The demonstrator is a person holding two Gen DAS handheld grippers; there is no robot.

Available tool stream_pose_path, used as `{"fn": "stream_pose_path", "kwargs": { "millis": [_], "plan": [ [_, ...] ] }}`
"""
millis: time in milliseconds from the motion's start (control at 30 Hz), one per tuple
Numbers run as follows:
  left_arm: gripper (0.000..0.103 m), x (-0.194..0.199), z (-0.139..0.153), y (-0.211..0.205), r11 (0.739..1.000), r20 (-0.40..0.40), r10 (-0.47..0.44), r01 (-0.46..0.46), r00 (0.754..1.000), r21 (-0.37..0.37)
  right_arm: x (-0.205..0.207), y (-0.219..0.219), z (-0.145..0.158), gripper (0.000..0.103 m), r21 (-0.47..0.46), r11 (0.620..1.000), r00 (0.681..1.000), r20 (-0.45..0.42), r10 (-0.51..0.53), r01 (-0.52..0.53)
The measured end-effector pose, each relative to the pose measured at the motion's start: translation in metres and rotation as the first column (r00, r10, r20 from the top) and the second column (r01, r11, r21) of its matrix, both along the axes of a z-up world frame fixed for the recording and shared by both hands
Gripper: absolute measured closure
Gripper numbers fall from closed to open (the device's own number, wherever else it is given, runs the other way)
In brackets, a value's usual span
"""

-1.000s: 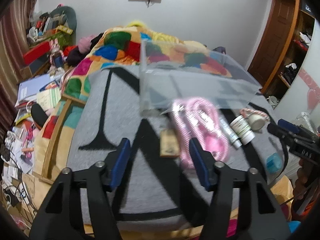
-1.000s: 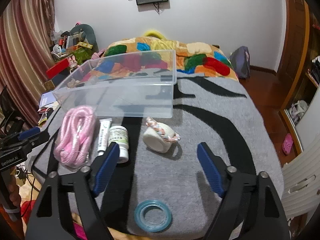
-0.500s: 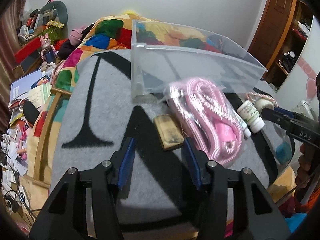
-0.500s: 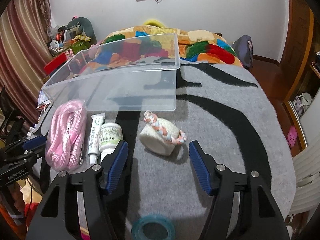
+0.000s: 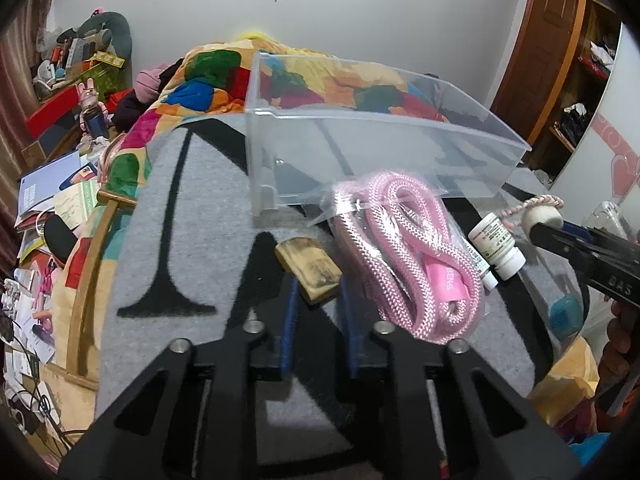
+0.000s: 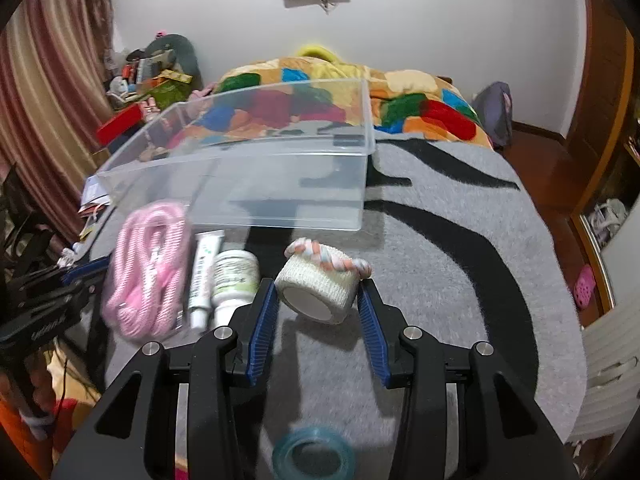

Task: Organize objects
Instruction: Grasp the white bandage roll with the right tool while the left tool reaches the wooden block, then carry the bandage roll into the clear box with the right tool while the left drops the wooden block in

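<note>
A clear plastic bin (image 5: 372, 148) (image 6: 256, 176) stands on the grey mat. In front of it lie a bagged pink rope (image 5: 412, 248) (image 6: 148, 272), a white tube (image 6: 204, 272), a white bottle (image 5: 498, 246) (image 6: 234, 276) and a white bandage roll (image 6: 320, 286) with a braided band (image 6: 332, 256). My left gripper (image 5: 318, 288) is closed around the near end of a tan worn block (image 5: 310, 266). My right gripper (image 6: 318, 300) has its blue pads on either side of the bandage roll, close against it.
A teal tape ring (image 6: 314, 454) lies near the mat's front edge, under the right gripper. A colourful quilt (image 6: 400, 96) lies behind the bin. Clutter (image 5: 52, 184) fills the floor to the left. A wooden door (image 5: 548, 40) stands at the right.
Both grippers have moved forward and down and narrowed. The left one has closed around the tan block. The right one has closed in around the bandage roll.
</note>
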State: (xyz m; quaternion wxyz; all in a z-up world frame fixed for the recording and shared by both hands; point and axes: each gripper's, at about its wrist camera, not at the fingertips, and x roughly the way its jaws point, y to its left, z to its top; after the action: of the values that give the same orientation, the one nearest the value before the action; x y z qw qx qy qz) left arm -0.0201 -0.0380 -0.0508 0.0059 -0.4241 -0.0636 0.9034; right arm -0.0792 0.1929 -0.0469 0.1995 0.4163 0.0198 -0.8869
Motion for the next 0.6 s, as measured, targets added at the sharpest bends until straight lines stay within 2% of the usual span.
{"fn": "stream_pose_path", "kwargs": {
  "millis": [333,467,533,567,600],
  "plan": [
    [0.098,0.018,0.028,-0.009,1.000,-0.075,0.010,-0.008,0.997,0.024,0.014,0.003,0.031,0.065,-0.065,0.997,0.998,-0.041,0.044,-0.047],
    [0.097,0.012,0.022,-0.008,1.000,-0.039,-0.010,0.011,0.999,0.017,0.014,0.002,0.042,0.065,-0.084,0.995,0.996,-0.066,0.054,-0.060],
    [0.094,0.006,0.011,-0.007,0.999,0.001,-0.020,0.020,1.000,0.026,0.013,0.001,0.046,0.065,-0.092,0.994,0.995,-0.074,0.059,-0.066],
    [0.089,0.003,0.006,-0.007,0.999,0.022,-0.024,0.023,0.999,0.036,0.013,0.001,0.047,0.065,-0.096,0.993,0.995,-0.078,0.060,-0.067],
    [0.079,0.000,0.001,-0.008,0.998,0.042,-0.030,0.028,0.999,0.048,0.012,0.000,0.048,0.065,-0.097,0.993,0.995,-0.079,0.061,-0.069]
  ]
}}
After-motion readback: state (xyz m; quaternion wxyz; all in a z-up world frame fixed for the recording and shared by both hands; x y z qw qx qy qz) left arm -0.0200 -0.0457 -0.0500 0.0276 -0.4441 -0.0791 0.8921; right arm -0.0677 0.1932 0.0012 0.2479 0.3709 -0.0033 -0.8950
